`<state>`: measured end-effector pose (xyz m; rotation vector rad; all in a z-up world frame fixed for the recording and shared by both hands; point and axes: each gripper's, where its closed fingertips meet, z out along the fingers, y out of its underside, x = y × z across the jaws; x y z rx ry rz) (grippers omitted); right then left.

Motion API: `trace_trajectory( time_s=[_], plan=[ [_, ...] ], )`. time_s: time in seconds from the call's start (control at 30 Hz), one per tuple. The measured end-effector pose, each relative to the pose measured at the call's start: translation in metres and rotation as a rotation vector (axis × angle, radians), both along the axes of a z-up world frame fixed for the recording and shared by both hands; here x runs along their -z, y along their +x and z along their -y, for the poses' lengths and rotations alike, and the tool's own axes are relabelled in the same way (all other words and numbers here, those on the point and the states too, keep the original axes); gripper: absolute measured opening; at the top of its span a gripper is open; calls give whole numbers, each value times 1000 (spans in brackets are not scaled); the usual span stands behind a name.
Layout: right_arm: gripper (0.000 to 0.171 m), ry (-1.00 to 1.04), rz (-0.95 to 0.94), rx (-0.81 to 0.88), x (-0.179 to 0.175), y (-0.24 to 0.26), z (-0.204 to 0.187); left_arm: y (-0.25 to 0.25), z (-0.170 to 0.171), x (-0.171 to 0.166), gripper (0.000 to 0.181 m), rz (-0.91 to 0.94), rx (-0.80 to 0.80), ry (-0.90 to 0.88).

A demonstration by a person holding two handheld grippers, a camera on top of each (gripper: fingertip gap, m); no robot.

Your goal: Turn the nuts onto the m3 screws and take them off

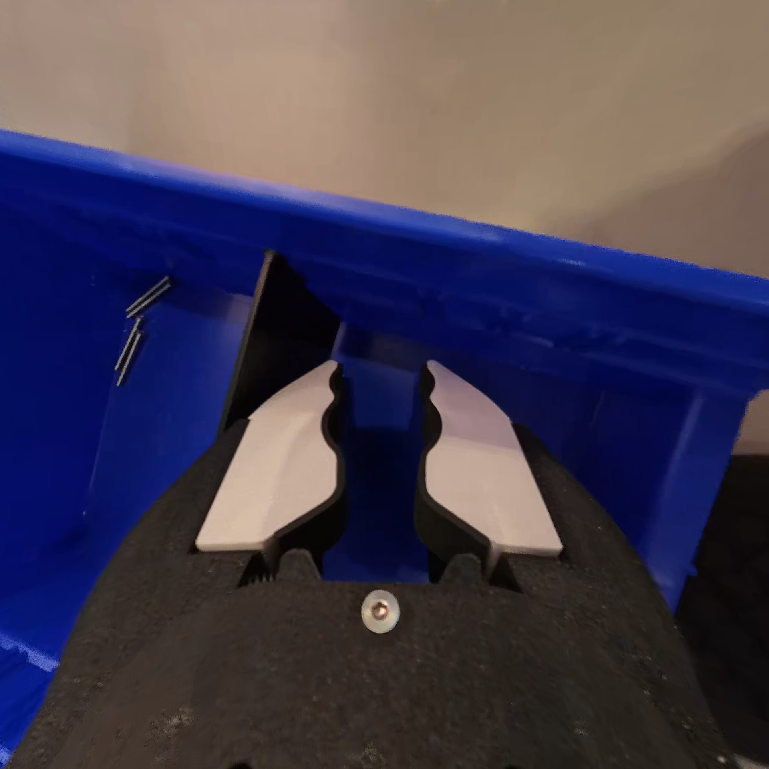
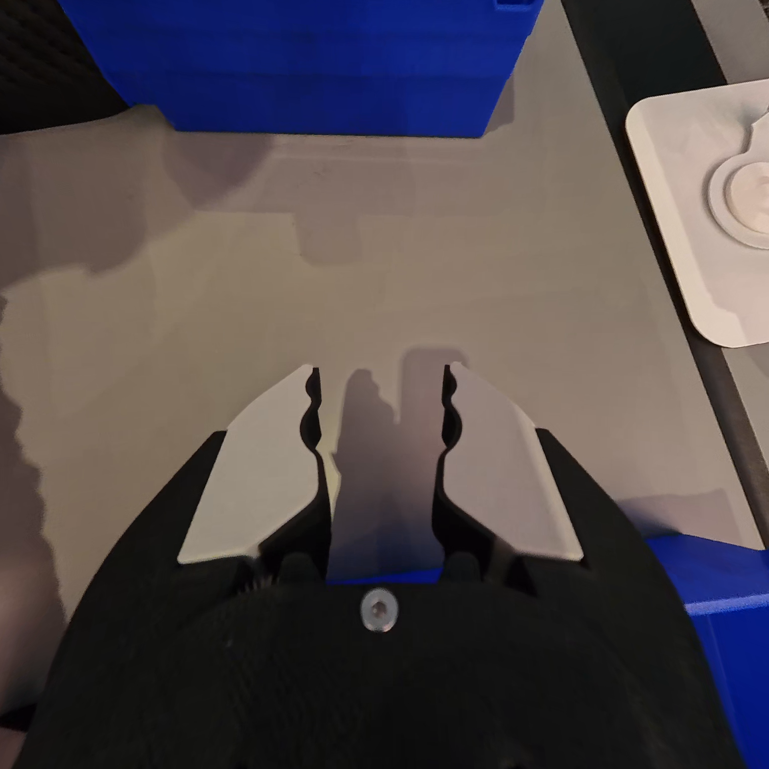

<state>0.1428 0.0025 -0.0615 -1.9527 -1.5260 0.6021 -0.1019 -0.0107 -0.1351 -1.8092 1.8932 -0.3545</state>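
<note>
Screws (image 1: 141, 324), four thin dark ones, lie upper left in the blue bin (image 1: 457, 258), a black divider (image 1: 274, 333) between them and the spread, empty left gripper (image 1: 380, 370); right gripper (image 2: 382, 374) likewise spread over the grey table (image 2: 249, 291).

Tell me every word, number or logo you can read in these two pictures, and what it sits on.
None: no writing shows in either view.
The blue bin, its black divider, the thin screws, the grey table and the white tray all look blank.
</note>
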Motion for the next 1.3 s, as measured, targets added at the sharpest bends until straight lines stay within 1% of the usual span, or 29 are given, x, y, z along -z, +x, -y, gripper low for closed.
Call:
trace_trajectory(
  time_s=[0.07,0.1,0.23,0.3,0.37,0.63,0.73,0.8,0.87,0.93,1.03,1.1,1.23,1.3],
  plan=[
    [57,0,2,-3,0,-1,1,-2,-4,5,38,-16,-44,18],
    [57,1,3,-5,0,-2,1,-3,-6,8,35,-22,-68,27],
    [58,-2,4,-9,1,-2,2,0,-5,16,38,-14,-134,-1],
    [58,1,1,-9,0,-3,2,1,-7,16,35,-7,-164,-4],
    [59,-3,-4,-11,-1,-3,2,0,-9,16,32,-20,-178,7],
    [59,-11,6,-23,1,-4,5,0,-9,16,32,-21,-180,3],
    [59,-16,12,-27,2,-3,7,0,-8,17,31,-30,-194,-30],
    [59,-17,10,-30,2,-4,7,0,-4,18,26,-42,-194,-87],
    [59,-20,11,-33,2,-4,8,-1,-1,19,25,-52,-205,-140],
    [59,-23,14,-32,3,-4,7,-2,2,19,35,-56,-208,-169],
    [59,-26,11,-31,4,-4,7,-1,0,15,49,-5,-198,-127],
    [59,-28,13,-29,4,-4,6,0,4,16,60,4,-204,-151],
    [59,-36,20,-32,7,-4,7,2,3,11,59,59,-222,-182],
    [59,-38,21,-34,7,-4,8,4,4,5,58,83,-195,-176]
  ],
)
